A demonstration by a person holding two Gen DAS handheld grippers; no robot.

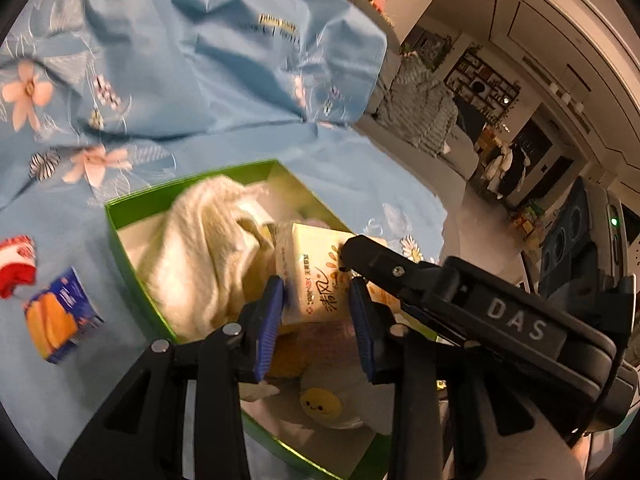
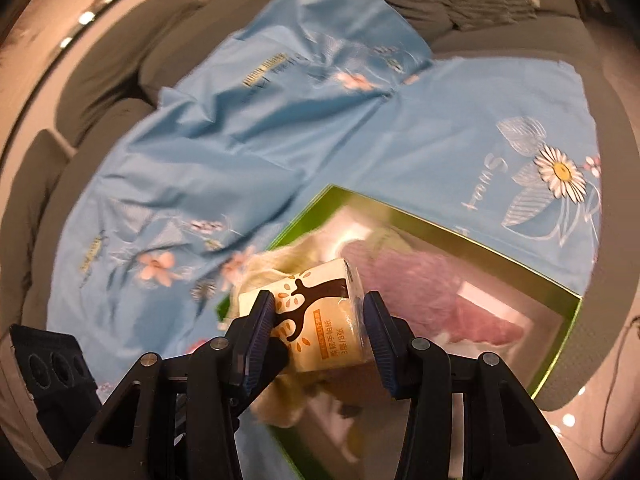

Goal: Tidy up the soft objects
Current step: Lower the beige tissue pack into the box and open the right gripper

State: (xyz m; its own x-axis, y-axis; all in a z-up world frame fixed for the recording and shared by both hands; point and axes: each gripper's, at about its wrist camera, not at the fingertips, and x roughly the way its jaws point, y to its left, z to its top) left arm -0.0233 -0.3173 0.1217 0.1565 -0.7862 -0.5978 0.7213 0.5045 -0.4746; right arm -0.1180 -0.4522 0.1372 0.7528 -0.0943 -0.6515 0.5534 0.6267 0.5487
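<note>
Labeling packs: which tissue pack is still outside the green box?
The blue-and-orange pack, lying on the blue sheet left of the green box; the cream pack sits between the left gripper fingers.
</note>
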